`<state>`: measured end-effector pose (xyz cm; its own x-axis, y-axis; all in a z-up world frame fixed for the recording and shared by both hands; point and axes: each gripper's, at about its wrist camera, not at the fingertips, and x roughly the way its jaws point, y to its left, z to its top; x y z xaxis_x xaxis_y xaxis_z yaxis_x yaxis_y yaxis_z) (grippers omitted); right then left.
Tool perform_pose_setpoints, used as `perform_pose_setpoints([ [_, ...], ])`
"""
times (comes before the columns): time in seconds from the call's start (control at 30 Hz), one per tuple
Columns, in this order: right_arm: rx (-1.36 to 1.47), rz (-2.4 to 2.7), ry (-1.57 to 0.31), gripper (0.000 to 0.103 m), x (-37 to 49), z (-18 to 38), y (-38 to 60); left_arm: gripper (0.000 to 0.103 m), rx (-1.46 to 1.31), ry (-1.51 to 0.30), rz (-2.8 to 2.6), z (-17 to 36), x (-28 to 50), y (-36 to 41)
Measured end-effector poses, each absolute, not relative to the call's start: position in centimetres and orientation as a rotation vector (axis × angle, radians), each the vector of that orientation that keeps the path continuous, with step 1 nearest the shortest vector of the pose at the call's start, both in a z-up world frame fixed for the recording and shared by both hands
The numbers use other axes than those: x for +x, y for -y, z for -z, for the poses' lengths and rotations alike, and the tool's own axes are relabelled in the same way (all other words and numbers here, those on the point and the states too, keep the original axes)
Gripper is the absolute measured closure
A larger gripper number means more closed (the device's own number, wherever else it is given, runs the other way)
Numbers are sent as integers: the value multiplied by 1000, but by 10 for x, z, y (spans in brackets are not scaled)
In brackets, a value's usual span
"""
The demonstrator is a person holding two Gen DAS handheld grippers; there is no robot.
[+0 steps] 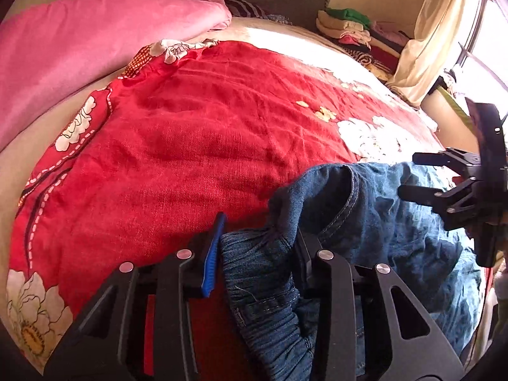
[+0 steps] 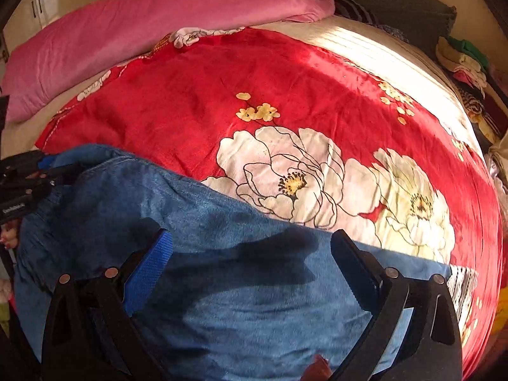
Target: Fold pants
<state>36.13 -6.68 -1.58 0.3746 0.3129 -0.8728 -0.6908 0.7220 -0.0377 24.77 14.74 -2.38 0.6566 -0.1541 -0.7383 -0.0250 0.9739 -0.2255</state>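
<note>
On the bed (image 2: 365, 47), a red blanket (image 2: 190, 111) printed with large white flowers covers most of the mattress, and blue denim pants (image 2: 238, 301) lie crumpled along its near edge. The left tool (image 1: 254, 250) has the elastic waistband of the pants bunched between its two fingers; the blue pad of one finger (image 1: 211, 260) sits just beside the gathered denim, and the other finger presses against the cloth from the opposite side, so the tool appears clamped on the waistband. From the left wrist view, the rest of the pants (image 1: 397, 222) spreads away to the right, under the right tool (image 1: 409, 174).

Seen from the right wrist view, the right tool (image 2: 250, 244) hangs over a flat stretch of denim with its fingers wide apart and nothing between them; their shadow falls dark on the cloth. The left tool (image 2: 41, 171) shows at the far left edge, at the waistband end.

Around the work, a pink quilt (image 2: 158, 22) is heaped along the far left of the bed, touching the blanket's edge. A stack of folded clothes (image 1: 352, 28) sits at the far right corner, near a cream curtain (image 1: 438, 31) by the bright window. Sunlight falls in a strip across the bare mattress beyond the blanket.
</note>
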Motion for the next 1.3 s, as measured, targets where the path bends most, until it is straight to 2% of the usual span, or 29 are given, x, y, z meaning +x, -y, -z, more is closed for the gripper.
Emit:
perform_pose_setpoints([
  [0.13, -528, -747, -988, 5, 370, 27, 46, 74, -232, -813, 102, 12, 243, -149],
  [0.17, -541, -768, -996, 6, 372, 30, 42, 75, -234, -804, 107, 9, 242, -149],
  [0.2, -548, -787, -998, 11, 374, 33, 39, 75, -237, -799, 116, 7, 241, -149],
  [0.23, -550, -814, -1002, 20, 374, 35, 35, 75, -235, -796, 121, 6, 241, -149],
  [0.27, -551, -847, -1012, 39, 373, 37, 31, 75, -232, -792, 122, 5, 240, -148],
  [0.3, -550, -872, -1015, 52, 371, 38, 29, 75, -231, -792, 124, 5, 241, -148],
  [0.33, -546, -889, -1008, 60, 368, 36, 28, 75, -230, -793, 123, 5, 240, -147],
  [0.37, -532, -909, -1006, 79, 364, 34, 28, 75, -228, -793, 119, 6, 241, -148],
  [0.4, -508, -921, -1000, 88, 360, 30, 30, 75, -228, -793, 118, 6, 241, -148],
  [0.47, -471, -895, -980, 95, 354, 21, 37, 75, -229, -786, 118, 5, 240, -148],
  [0.7, -285, -851, -885, 96, 318, -33, 80, 75, -187, -713, 140, -19, 219, -140],
  [0.93, -232, -869, -797, 96, 245, -73, 115, 74, -85, -624, 185, -46, 166, -117],
  [1.13, -205, -911, -805, 96, 164, -66, 139, 74, -25, -643, 207, -36, 105, -99],
  [1.3, -217, -943, -887, 95, 111, -33, 142, 74, -1, -746, 207, -8, 71, -95],
])
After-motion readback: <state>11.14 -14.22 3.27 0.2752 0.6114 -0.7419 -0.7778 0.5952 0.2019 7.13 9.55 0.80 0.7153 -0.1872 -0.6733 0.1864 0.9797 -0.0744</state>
